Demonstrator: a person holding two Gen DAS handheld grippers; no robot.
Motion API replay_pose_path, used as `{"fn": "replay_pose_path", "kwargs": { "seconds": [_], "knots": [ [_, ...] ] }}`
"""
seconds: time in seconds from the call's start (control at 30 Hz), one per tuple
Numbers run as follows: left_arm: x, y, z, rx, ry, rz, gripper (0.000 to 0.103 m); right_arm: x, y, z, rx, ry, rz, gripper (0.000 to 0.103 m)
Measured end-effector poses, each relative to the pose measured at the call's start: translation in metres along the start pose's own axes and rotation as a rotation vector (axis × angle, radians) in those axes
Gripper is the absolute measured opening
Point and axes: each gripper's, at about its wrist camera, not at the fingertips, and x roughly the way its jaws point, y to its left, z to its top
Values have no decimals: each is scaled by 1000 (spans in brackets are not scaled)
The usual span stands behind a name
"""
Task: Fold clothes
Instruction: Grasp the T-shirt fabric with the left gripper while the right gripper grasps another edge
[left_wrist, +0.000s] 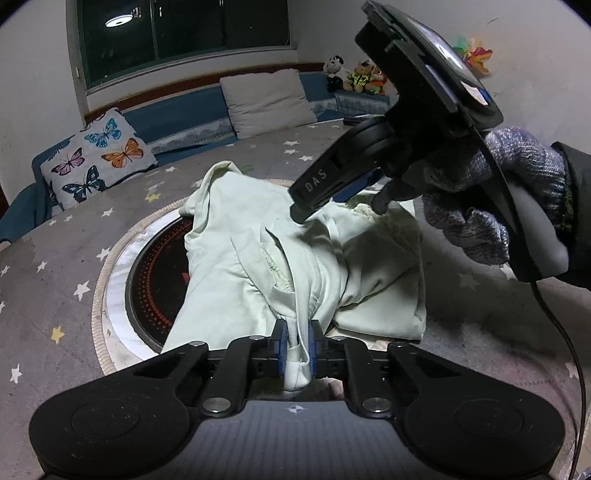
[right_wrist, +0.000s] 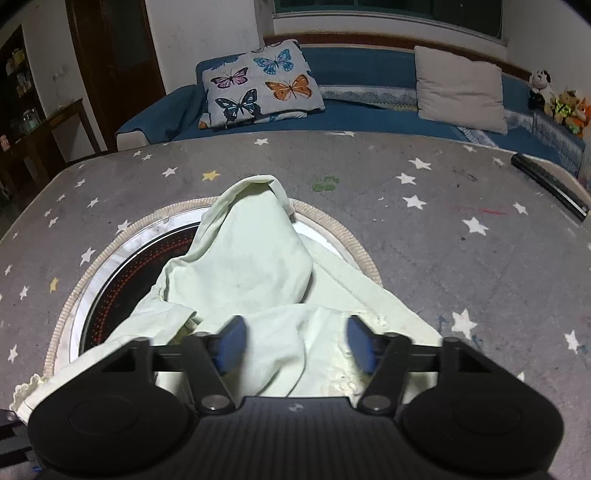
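A pale green garment (left_wrist: 303, 266) lies crumpled on the star-patterned grey table, partly over a round black hob (left_wrist: 159, 273). My left gripper (left_wrist: 297, 350) is shut on a bunched edge of the garment at its near side. My right gripper, held by a gloved hand, shows in the left wrist view (left_wrist: 306, 210) with its tip down on the garment's far right part. In the right wrist view the right gripper (right_wrist: 295, 345) is open, its blue pads (right_wrist: 231, 345) apart over the garment (right_wrist: 251, 273) near a lace-trimmed edge.
The hob (right_wrist: 122, 280) sits in a ringed cut-out in the table (right_wrist: 443, 236). A dark remote (right_wrist: 550, 184) lies at the far right edge. A blue sofa with a butterfly pillow (right_wrist: 258, 85), a grey cushion (right_wrist: 461, 88) and plush toys (right_wrist: 557, 99) stands behind.
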Motion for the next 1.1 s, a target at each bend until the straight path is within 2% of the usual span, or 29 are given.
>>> {"fn": "replay_pose_path", "kwargs": {
  "seconds": [0.13, 0.23, 0.33, 0.5, 0.57, 0.6, 0.63, 0.67, 0.87, 0.9, 0.97, 1.0, 1.1],
  "knots": [
    [-6, 0, -1, 3, -12, 1, 11, -9, -3, -3, 5, -5, 20, 23],
    [-13, -1, -2, 8, -24, -2, 10, -19, -3, -7, 6, -15, 33, 12],
    [-19, -4, -2, 20, -32, -3, 10, -29, -2, -12, 4, -35, 40, 6],
    [-31, -7, -4, 32, -51, -18, 10, -44, -1, -16, 14, -61, 66, 6],
    [-35, -9, -6, 37, -54, -25, 9, -46, 1, -16, 17, -68, 91, 11],
    [-37, -10, -7, 41, -55, -29, 9, -45, 2, -16, 20, -68, 101, 25],
    [-39, -11, -9, 44, -55, -34, 9, -44, 3, -16, 21, -68, 107, 46],
    [-41, -12, -11, 47, -55, -41, 9, -41, 4, -17, 21, -67, 109, 51],
    [-47, -20, -22, 63, -52, -71, 9, -25, 12, -22, 35, -21, 122, 50],
    [-47, -21, -23, 65, -51, -75, 9, -24, 14, -24, 29, -14, 122, 46],
    [-48, -21, -25, 67, -50, -78, 9, -23, 17, -29, 21, -2, 126, 26],
    [-49, -21, -26, 68, -50, -78, 9, -24, 16, -31, 23, 1, 131, 12],
    [-53, -19, -30, 65, -51, -79, 9, -33, 13, -38, 37, -8, 142, 3]
  ]
}}
